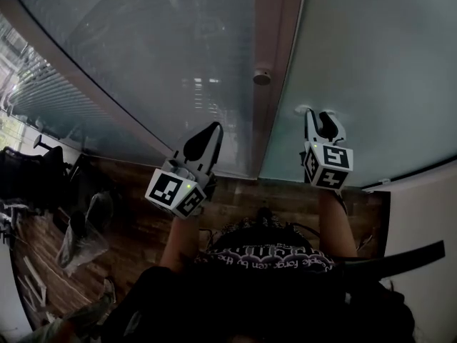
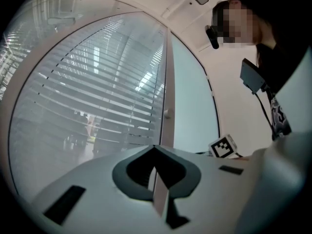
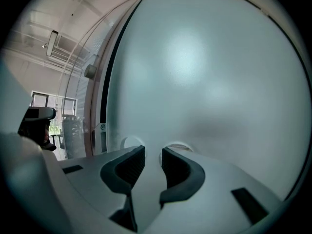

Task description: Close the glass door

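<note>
Head view: glass door (image 1: 371, 63) fills upper right; right gripper (image 1: 321, 118) points straight at it, nearer than left gripper (image 1: 211, 131) at centre. Left gripper view: jaws closed together, empty. Right gripper view: jaws apart, nothing between, door dead ahead.

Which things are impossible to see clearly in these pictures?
- Behind the pane: right gripper view, frosting hides everything.
- Round fittings on the pane: right gripper view, the right hand-held gripper covers their lower halves.
- Whether that gripper touches the pane: head view, too small to tell.
- Scene behind the blinds: left gripper view, slats and reflections blur it.
</note>
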Tool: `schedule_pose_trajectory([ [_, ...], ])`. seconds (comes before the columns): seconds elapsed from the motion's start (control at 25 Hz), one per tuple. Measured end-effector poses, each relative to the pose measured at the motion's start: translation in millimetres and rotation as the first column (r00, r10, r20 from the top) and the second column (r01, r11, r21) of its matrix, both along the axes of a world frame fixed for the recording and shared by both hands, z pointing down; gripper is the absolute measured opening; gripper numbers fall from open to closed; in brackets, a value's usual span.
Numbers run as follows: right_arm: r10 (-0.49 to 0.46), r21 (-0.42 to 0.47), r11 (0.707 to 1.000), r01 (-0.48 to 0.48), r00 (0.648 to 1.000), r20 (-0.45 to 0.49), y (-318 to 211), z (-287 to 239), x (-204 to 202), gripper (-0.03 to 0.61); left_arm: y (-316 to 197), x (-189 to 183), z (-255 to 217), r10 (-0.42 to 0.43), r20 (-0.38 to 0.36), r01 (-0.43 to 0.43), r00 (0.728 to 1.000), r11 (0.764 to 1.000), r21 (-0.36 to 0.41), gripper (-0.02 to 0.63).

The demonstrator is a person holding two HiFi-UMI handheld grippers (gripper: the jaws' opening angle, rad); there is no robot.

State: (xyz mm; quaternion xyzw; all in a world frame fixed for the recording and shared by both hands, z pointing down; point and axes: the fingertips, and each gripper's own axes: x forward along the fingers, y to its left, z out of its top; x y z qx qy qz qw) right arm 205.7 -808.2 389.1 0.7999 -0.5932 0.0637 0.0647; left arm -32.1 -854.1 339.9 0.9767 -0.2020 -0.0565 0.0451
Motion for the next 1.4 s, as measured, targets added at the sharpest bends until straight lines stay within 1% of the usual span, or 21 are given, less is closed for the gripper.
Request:
schedule_pose_trajectory([
  [0.4,-0.009,-0.002,1.000,0.009,1.000,0.007,-3,0,7,0.109,0,7,0,0.000,0.016,-0.001,1.000,1.000,0.004,-0.009],
  [0.72,-0.016,0.005,1.000,0.015,1.000,0.001,-3,-1,6,0.109,-3,10,-2,-0.003,0.008,0.003,1.000,1.000,0.006,-0.009],
  [0.88,-0.016,0.011,1.000,0.016,1.000,-0.015,-3,1,4,0.111,-4,10,1,-0.004,0.001,0.004,1.000,1.000,-0.006,-0.009],
  [1.12,-0.043,0.009,0.999,0.043,0.998,-0.038,1,-1,0,0.110,-1,15,9,0.015,0.029,-0.016,0.999,1.000,0.004,-0.009],
  [1.2,-0.047,0.001,0.999,0.047,0.997,-0.060,5,-2,-2,0.110,-1,17,9,0.020,0.027,-0.020,0.999,1.000,0.001,-0.009],
  [1.32,-0.038,-0.033,0.999,0.034,0.990,-0.134,13,-3,-5,0.110,-1,17,9,0.020,0.026,-0.020,0.999,1.000,-0.005,-0.009],
  [1.4,-0.037,-0.043,0.999,0.031,0.987,-0.155,19,-6,-8,0.110,-3,17,9,0.021,0.032,-0.021,0.999,1.000,-0.005,-0.009],
])
